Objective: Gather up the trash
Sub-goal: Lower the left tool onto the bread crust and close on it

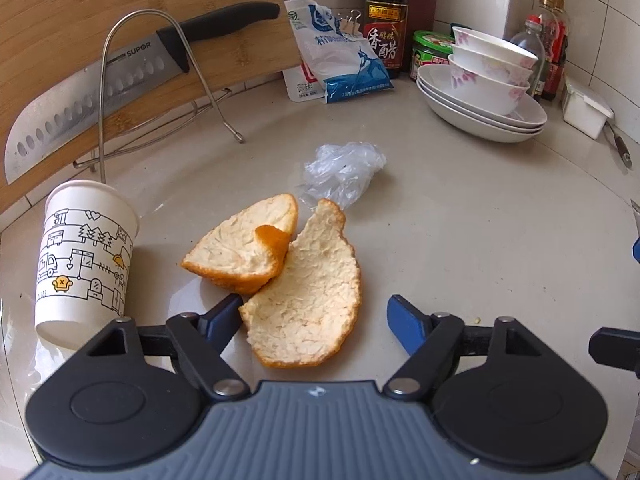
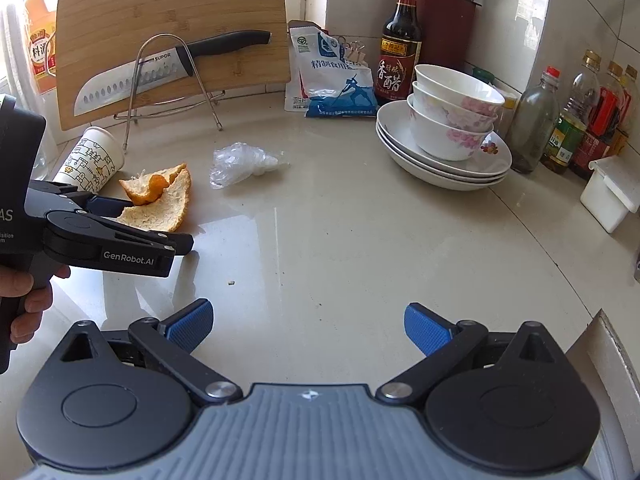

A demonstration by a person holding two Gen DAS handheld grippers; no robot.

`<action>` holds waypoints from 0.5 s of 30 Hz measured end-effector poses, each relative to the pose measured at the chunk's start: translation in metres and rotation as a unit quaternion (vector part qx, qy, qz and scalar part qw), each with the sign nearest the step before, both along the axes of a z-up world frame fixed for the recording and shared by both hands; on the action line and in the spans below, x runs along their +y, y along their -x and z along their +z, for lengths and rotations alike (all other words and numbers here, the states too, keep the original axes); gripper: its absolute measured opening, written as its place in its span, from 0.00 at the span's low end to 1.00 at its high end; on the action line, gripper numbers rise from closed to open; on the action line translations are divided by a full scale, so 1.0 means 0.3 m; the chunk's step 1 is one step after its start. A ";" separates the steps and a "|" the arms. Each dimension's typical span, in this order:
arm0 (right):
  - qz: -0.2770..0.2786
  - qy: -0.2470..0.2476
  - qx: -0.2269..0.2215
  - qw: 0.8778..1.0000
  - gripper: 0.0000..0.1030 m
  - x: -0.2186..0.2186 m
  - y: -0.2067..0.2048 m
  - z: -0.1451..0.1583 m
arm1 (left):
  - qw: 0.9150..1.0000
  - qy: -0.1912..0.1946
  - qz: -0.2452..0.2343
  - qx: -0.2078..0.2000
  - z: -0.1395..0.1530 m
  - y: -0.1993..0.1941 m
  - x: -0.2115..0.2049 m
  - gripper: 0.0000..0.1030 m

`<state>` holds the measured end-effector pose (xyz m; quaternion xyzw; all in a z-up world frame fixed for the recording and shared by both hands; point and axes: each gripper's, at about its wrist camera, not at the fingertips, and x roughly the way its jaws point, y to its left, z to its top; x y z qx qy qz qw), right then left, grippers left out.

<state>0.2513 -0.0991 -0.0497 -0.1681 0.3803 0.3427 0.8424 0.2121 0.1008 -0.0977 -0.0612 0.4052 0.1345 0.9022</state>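
Left wrist view: the left gripper [image 1: 316, 318] is seen spread wide over the countertop [image 1: 460, 248], its two blue pads flanking the nearer of two orange peel pieces [image 1: 308, 304]; the left pad lies just beside that peel's edge, and whether they touch cannot be told. Nothing is clamped. The second peel piece [image 1: 240, 248] overlaps the first at 11 o'clock, with a curl of orange skin turned up between them. One crumpled clear plastic wrap [image 1: 344, 172] is found at 12 o'clock, just beyond the peels. One paper cup [image 1: 84, 256] is seen at 9 o'clock, tilted, printed with line drawings.

At 11 o'clock one knife [image 1: 104, 92] is held in a wire rack [image 1: 160, 92] against one bamboo cutting board [image 1: 120, 32]. One blue-and-white pouch [image 1: 340, 60] and one vinegar bottle [image 1: 386, 16] are placed at 12 o'clock. At 1 o'clock three floral bowls [image 1: 488, 68] are stacked on three white plates [image 1: 480, 120].

From the right wrist view, the right gripper [image 2: 308, 328] is shown held apart from the trash, its jaws wide open and empty above bare counter. The left gripper is seen there at 9 o'clock, its fingers reaching the peels. One white lidded box [image 2: 612, 196] is set at 3 o'clock, with several condiment bottles [image 2: 576, 128] behind it.
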 end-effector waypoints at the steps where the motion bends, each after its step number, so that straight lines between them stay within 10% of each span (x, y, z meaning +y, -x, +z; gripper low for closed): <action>1: 0.001 0.000 0.000 1.000 1.00 0.002 -0.003 -0.001 | 1.000 0.000 0.002 -0.001 0.001 0.002 0.000 0.71; 15: 0.029 -0.001 -0.011 1.000 1.00 0.046 -0.045 0.005 | 0.999 0.038 -0.014 0.010 0.044 0.059 0.029 0.43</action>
